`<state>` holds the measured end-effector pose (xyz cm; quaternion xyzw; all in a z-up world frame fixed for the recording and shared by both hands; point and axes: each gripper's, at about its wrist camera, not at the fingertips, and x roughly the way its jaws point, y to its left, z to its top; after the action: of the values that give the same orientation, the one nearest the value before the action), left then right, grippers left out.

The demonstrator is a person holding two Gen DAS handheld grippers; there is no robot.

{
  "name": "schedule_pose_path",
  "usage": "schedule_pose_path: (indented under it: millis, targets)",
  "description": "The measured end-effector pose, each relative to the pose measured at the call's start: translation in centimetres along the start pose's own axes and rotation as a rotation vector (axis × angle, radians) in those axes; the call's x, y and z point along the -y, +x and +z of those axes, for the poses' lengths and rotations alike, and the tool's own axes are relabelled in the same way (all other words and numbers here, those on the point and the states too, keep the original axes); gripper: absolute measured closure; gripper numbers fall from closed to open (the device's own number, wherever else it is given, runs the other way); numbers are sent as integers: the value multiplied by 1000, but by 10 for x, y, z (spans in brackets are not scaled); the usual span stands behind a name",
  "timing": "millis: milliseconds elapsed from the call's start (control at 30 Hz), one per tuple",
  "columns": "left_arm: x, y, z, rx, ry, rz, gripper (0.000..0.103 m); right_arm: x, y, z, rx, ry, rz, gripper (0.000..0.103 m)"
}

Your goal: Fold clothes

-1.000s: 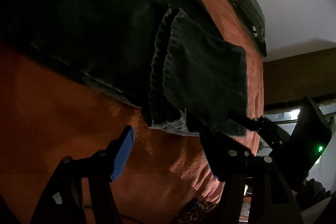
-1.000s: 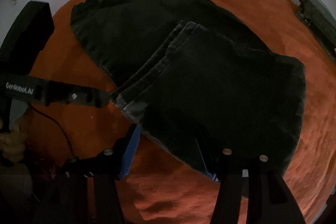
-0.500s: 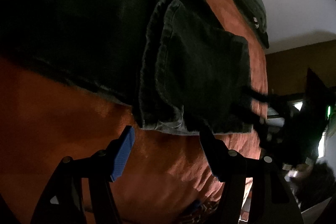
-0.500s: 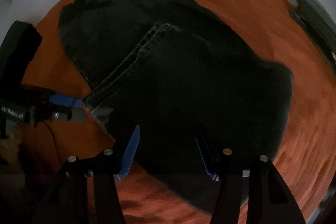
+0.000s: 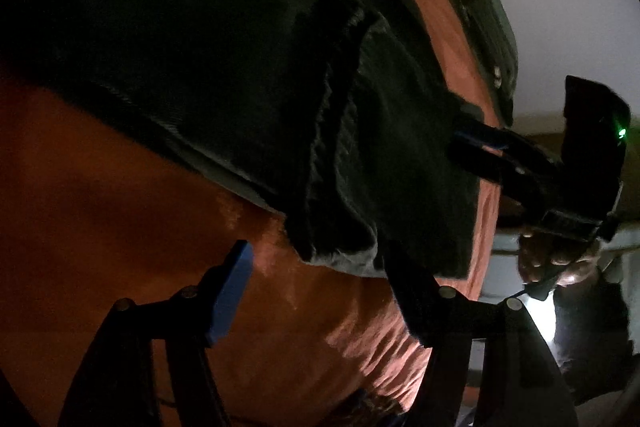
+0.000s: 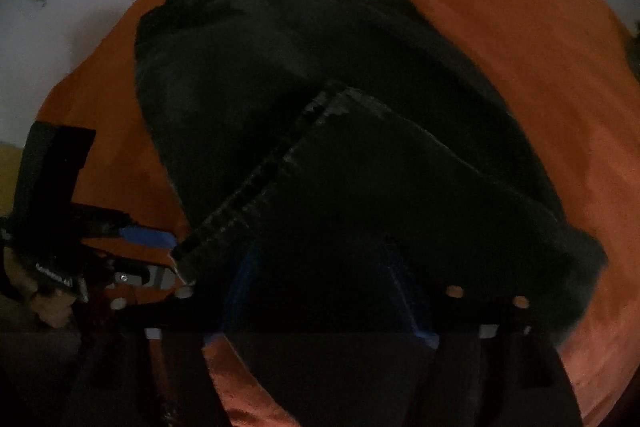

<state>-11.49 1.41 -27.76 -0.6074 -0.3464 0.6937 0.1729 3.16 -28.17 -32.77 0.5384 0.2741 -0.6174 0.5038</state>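
Now, jeans [image 6: 360, 187]: dark, doubled over on your orange cover [image 6: 520, 27].
Left gripper [image 5: 316, 291]: jaws wide, empty, at the hem corner.
Right gripper [image 6: 320, 291]: jaws spread around the fold edge; grip unclear.
Left: another fold, likely.

No legible text
White lettering on the left tongs [image 6: 172, 255], seen in the right wrist view, is too blurred to read.
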Motion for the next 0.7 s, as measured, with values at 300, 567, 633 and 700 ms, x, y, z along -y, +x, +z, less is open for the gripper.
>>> schedule_pose_path:
  millis: [300, 567, 633, 700]
  targets:
    - [-1, 11, -2, -56, -20, -75, 34, -11, 36, 50, -37, -135, -68, 29]
    - [-11, 19, -3, -89, -56, -91, 34, -3, 62, 75, -69, -113, -135, 29]
    - [-15, 16, -2, -77, -71, -87, 34, -1, 65, 76, -71, -103, -141, 29]
    - [-17, 15, 0, -64, -79, -80, 36, 1, 68, 77, -73, -93, -147, 29]
